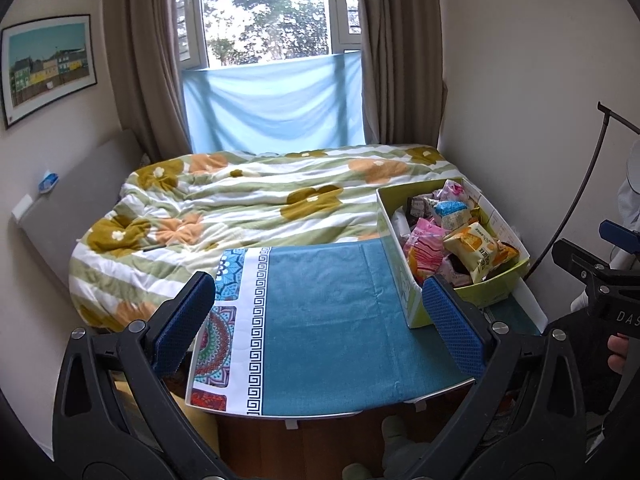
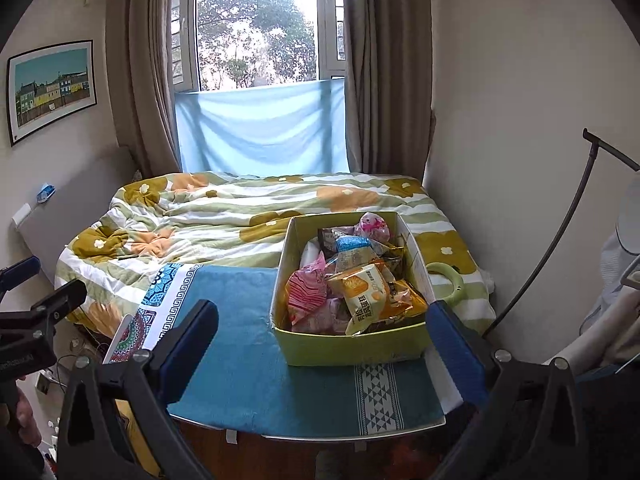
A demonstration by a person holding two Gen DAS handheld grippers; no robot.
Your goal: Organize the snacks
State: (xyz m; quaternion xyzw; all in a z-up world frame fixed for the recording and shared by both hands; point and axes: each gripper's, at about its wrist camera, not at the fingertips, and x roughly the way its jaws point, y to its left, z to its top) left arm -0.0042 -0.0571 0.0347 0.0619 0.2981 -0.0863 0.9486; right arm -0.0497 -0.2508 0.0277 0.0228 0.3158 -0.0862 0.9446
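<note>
A green cardboard box (image 1: 416, 312) (image 2: 348, 346) full of several wrapped snacks stands on a small table covered by a teal cloth (image 1: 328, 320) (image 2: 256, 364). On top lies a yellow packet (image 1: 478, 250) (image 2: 366, 298), with pink packets (image 1: 424, 240) (image 2: 306, 290) and a blue one (image 1: 450, 208) (image 2: 352, 244) around it. My left gripper (image 1: 320, 312) is open over the bare cloth, left of the box, holding nothing. My right gripper (image 2: 320, 340) is open in front of the box's near wall, also holding nothing.
Behind the table is a bed with a flowered quilt (image 1: 224, 200) (image 2: 208, 216), then a window with brown curtains (image 1: 396, 60). A green ring-shaped object (image 2: 446, 280) lies on the quilt right of the box. A black curved stand (image 2: 560, 232) rises at the right wall.
</note>
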